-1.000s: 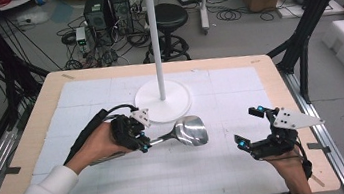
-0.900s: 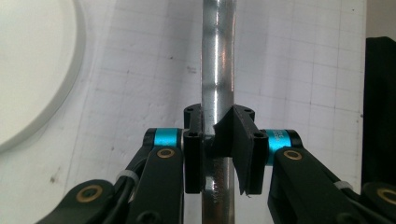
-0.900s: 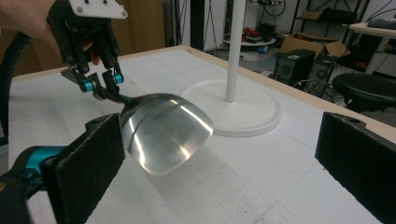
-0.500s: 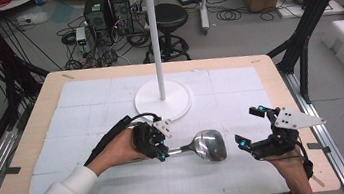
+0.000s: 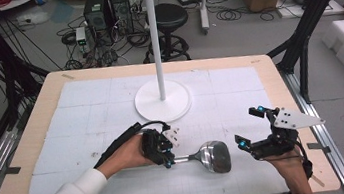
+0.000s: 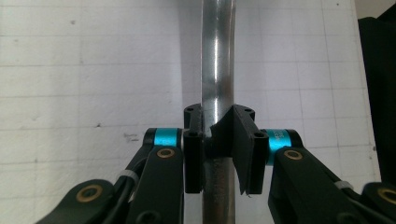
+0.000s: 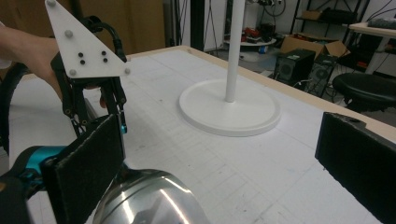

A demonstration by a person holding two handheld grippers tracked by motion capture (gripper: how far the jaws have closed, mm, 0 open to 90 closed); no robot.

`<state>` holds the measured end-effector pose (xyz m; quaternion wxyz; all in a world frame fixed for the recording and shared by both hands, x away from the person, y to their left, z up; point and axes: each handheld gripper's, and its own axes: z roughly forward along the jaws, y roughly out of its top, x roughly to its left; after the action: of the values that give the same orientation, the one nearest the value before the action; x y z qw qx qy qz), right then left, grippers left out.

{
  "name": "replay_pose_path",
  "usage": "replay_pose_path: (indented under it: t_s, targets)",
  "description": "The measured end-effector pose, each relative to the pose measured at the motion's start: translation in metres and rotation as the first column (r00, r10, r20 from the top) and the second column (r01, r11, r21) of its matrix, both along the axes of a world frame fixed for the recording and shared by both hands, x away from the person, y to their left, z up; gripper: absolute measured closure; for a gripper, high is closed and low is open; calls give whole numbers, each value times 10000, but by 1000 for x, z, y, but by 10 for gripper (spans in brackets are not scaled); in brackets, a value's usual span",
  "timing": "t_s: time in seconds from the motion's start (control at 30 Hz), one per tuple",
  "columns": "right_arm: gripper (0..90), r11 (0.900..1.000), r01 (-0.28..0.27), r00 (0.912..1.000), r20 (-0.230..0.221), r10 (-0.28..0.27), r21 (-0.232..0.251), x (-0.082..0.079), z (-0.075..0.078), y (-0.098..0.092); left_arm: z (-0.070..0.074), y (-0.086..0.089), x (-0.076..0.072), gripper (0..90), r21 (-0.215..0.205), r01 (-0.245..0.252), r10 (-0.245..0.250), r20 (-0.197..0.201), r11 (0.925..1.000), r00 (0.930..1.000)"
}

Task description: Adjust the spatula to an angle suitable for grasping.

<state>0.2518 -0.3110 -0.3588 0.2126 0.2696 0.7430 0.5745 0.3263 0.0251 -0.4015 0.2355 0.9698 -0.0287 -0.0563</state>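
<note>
Left gripper [image 5: 167,154] fingers pinch ladle [image 5: 213,156] handle; keep it level toward 3 o'clock, into right gripper's [image 5: 248,130] spread fingers.

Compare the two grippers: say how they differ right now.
The left gripper is shut on the ladle, pinching its metal handle; the right gripper is open and holds nothing. The left gripper points toward the right gripper, level with the table; the right gripper points back at the ladle's bowl, which lies just before its spread jaws. Both are black with blue joints and a pale three-cornered plate, each held in a hand.
</note>
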Motion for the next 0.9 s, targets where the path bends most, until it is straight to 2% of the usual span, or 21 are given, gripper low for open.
replay_pose_path:
  t_s: [0.33,0.4,0.5,0.53,0.6,0.67,0.7,0.73,0.87,0.9]
  targets:
    - [4,10000,45,10000,-54,-45,-7,1,-2,0,-9,-6,1,748,77,84,-82,-181,9999,9998]
    - [4,10000,26,9999,-105,-26,-22,1,-2,1,-10,-6,1,746,110,139,-138,-59,9998,9999]
    - [4,10000,-1,10000,-92,1,-21,1,-3,1,-13,-6,2,741,223,131,-127,-158,9997,9998]
    - [4,10000,-15,9999,-116,15,-39,1,-3,2,-14,-6,3,738,177,-7,12,-265,9998,9996]
    - [4,10000,-16,10000,-78,15,-41,1,-2,2,-12,-4,3,720,-80,-42,40,-245,10000,9997]
    - [4,10000,-16,10000,-70,15,-40,1,-2,2,-6,-2,4,662,-677,-87,81,-96,9977,9999]
    - [4,10000,-16,10000,-70,15,-40,1,-2,2,-6,-2,4,632,-677,-87,81,-96,9977,9999]
    - [4,10000,-29,10000,-75,29,-42,1,-2,2,1,2,5,606,-1028,-108,122,128,9946,9998]
    - [4,10000,-60,10000,-80,60,-68,1,-2,3,9,11,8,458,-1306,-322,347,167,9909,9993]
    - [4,9999,-81,9999,-133,80,-83,1,-2,4,15,19,8,417,-1788,-465,411,-341,9828,9986]
